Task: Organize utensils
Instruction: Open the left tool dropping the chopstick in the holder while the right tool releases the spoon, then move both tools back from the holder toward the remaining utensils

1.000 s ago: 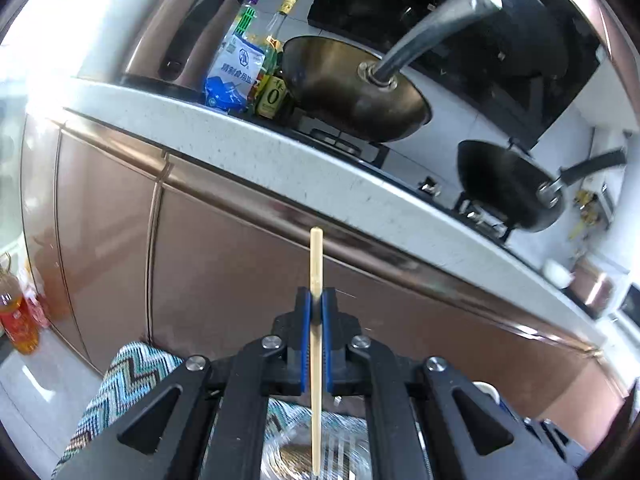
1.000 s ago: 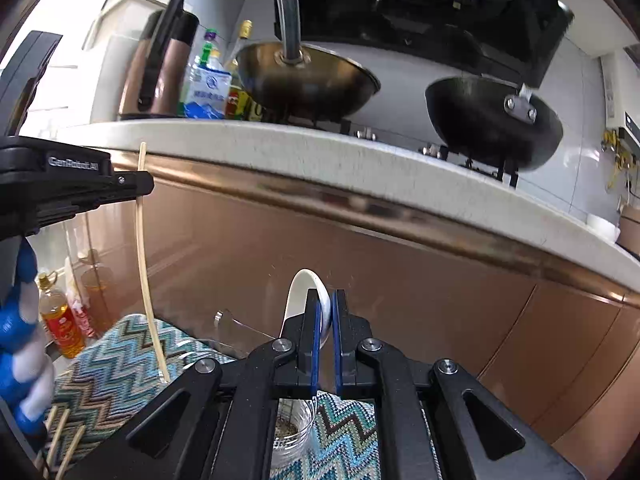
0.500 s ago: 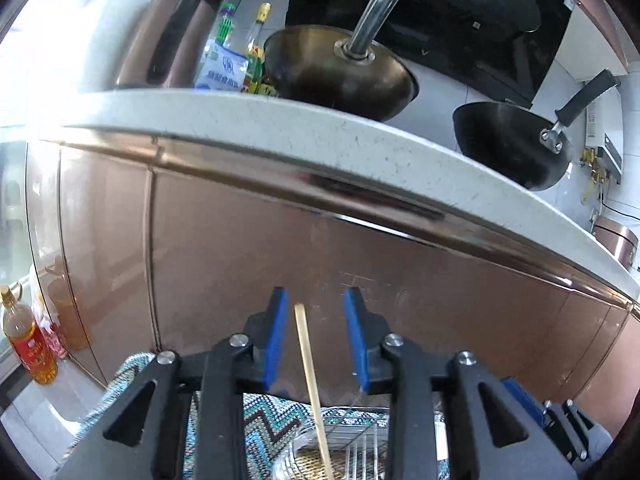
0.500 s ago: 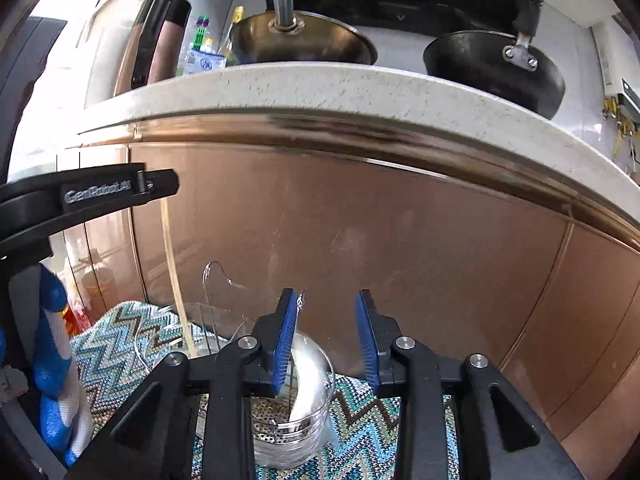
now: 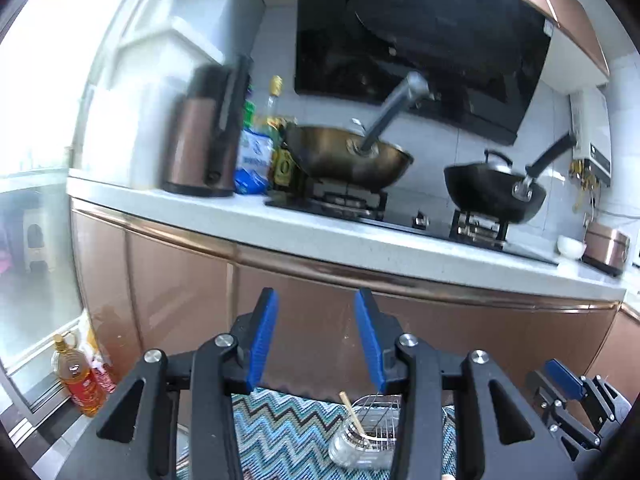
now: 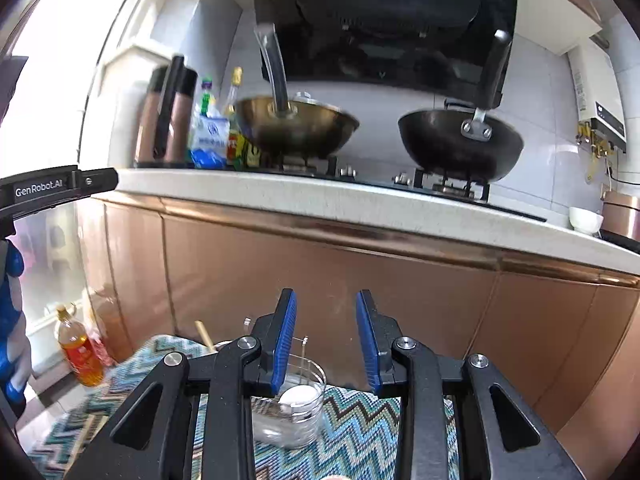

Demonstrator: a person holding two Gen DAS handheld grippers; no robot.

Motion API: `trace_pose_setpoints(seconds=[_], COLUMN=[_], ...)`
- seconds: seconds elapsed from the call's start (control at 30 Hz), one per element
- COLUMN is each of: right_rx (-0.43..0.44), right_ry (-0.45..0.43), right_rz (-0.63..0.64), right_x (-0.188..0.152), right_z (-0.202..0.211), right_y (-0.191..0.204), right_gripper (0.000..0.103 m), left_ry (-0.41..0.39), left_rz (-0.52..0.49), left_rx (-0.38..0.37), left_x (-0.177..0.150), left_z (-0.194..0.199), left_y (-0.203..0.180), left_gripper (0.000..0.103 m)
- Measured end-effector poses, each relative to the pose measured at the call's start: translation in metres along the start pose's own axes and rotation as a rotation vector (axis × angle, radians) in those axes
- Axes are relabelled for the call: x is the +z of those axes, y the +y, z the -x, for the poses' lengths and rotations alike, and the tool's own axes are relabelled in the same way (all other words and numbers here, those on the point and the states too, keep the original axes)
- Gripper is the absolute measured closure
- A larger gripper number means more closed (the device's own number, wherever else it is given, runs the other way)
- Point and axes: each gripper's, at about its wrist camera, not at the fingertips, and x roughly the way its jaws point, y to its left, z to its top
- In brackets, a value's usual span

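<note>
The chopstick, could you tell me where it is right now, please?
In the left wrist view the chopstick leans in a clear glass jar on the zigzag cloth, low and just right of centre, beside a wire rack, below the left gripper.

A wooden chopstick (image 5: pixel 351 416) leans in one glass jar (image 5: pixel 352 446); a white spoon (image 6: pixel 298 397) sits in another (image 6: pixel 294 408).

A pale speckled stone counter (image 5: pixel 320 236) runs across mid-frame above glossy copper-brown cabinet doors (image 5: pixel 180 300). A black glass range hood (image 5: pixel 420 32) fills the upper centre against light grey wall tiles (image 5: pixel 440 148). Bright daylight floods from a window (image 5: pixel 40 80) at the left; pale floor (image 5: pixel 36 420) shows lower left.
</note>
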Motion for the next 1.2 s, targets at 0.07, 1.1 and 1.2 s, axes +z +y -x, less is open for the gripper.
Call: trace_pose_setpoints(seconds=[0.07,1.1,1.2], right_rx=[0.008,0.004,-0.009], right_ry=[-0.017,-0.04,-0.035], right_rz=[-0.012,-0.135,-0.15], right_x=[0.006,-0.03,-0.035], right_z=[0.02,0.177,0.179], right_y=[0.001,-0.035,-0.044], right_gripper=[0.07,0.058,0.058], left_ry=[-0.013,0.171,0.194], left_rz=[0.008,-0.007,-0.002], left_rx=[0.002,0.102,0.097], left_x=[0.01,-0.039,-0.045], left_z=[0.026,0.155,0.153], left_y=[0.009,0.1,0.101], left_gripper=[0.065,0.064,0.065])
